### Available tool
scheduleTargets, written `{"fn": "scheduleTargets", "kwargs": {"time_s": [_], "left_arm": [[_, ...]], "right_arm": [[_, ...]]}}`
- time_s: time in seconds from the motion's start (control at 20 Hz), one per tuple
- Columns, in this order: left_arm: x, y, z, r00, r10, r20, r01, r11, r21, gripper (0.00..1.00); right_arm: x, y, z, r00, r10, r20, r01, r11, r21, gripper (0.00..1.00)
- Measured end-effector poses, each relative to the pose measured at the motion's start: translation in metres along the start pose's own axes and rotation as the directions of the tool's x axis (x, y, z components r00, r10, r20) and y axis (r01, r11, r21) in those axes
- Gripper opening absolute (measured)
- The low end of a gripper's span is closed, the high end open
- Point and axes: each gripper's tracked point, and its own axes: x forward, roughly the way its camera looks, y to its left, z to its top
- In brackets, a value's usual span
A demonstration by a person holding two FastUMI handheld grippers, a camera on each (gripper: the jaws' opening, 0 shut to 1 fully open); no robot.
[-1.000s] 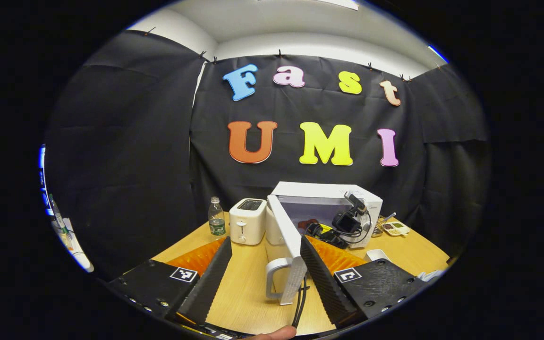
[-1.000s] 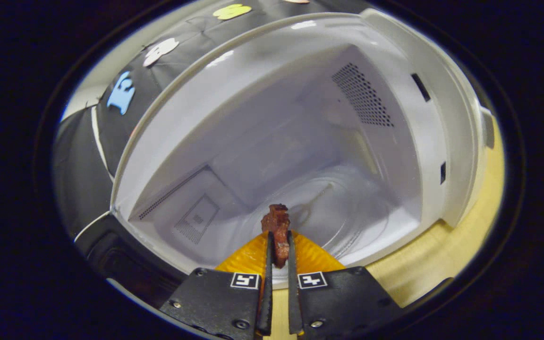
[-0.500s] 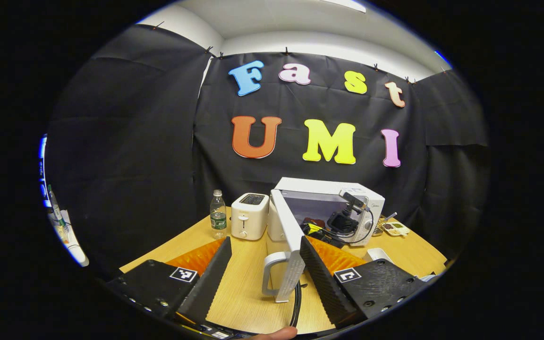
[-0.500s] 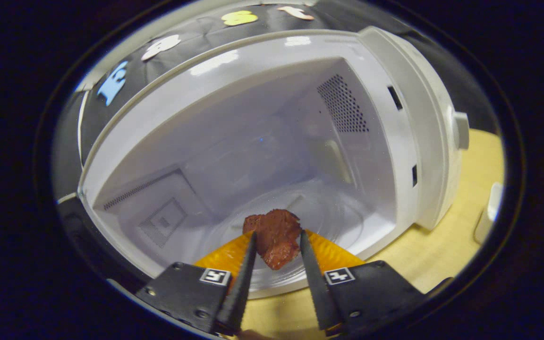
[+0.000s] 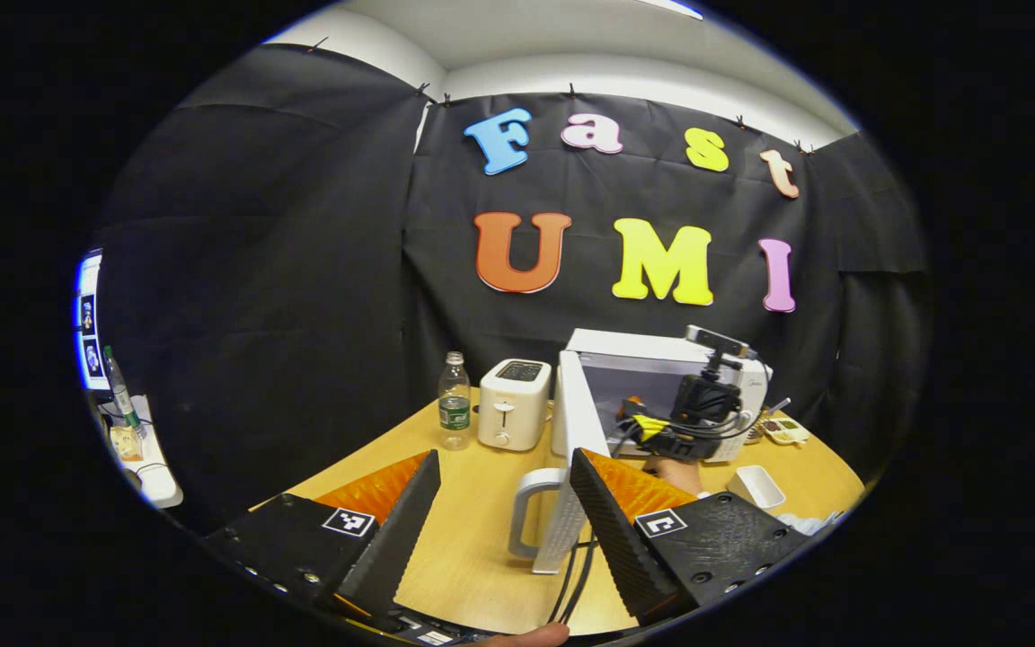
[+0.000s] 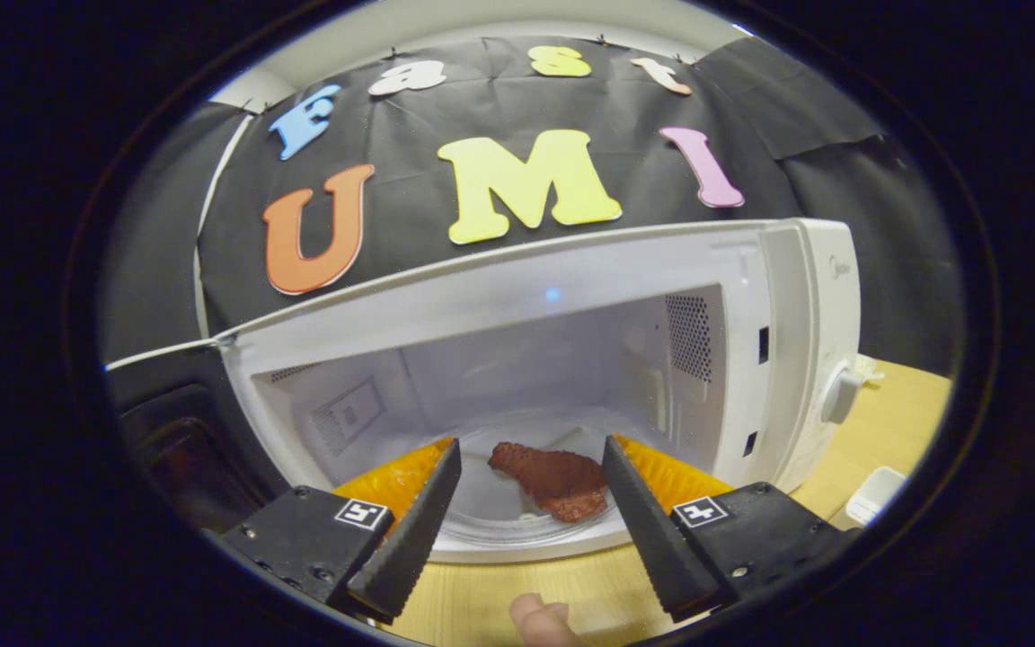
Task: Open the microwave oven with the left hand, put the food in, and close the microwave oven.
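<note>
1. Inside the microwave oven (image 6: 517, 359), on the glass turntable (image 6: 517, 521), the food (image 6: 558, 476) now lies on its own at about 6 o'clock in my right gripper view; a second ago my right gripper (image 6: 531, 530) was pinching it above that plate
2. My right gripper has since let go and backed out of the cavity: its jaws stand wide apart, the food between them but farther in, touching neither finger
3. In my left gripper view the right gripper (image 5: 702, 404) sits at 3 o'clock, in front of the oven's open mouth, with the hand that holds it just below
4. My left gripper (image 5: 504, 521) is also wide and holds nothing; the oven door (image 5: 571, 467) stands swung out toward me, edge-on, its handle (image 5: 526, 512) at 6 o'clock between my fingers, though I cannot tell whether either finger touches it
5. The toaster (image 5: 513, 415) and a water bottle (image 5: 455, 400) stand on the worktop (image 5: 473, 530) at 9 o'clock of the oven, apart from the door's swing
6. I judge the placing step done, so what remains is closing: my right gripper should clear the door's path first, then the left can push the door shut
</note>
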Motion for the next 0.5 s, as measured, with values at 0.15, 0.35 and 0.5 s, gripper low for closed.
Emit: {"fn": "scheduleTargets", "kwargs": {"time_s": [0.15,0.35,0.5], "left_arm": [[0.001,0.017,-0.007,1.0,0.005,0.004,-0.005,1.0,-0.028,0.89],[0.015,0.033,-0.026,0.999,-0.034,0.007,0.035,0.997,-0.063,0.9],[0.022,0.046,-0.032,1.0,-0.028,0.006,0.028,0.996,-0.079,0.88]], "right_arm": [[-0.032,-0.01,0.025,0.998,0.042,0.042,-0.041,0.999,-0.022,0.9],[-0.084,-0.042,0.066,0.993,0.059,0.107,-0.057,0.998,-0.018,1.0],[-0.132,-0.071,0.099,0.986,0.07,0.151,-0.065,0.997,-0.043,1.0]]}}
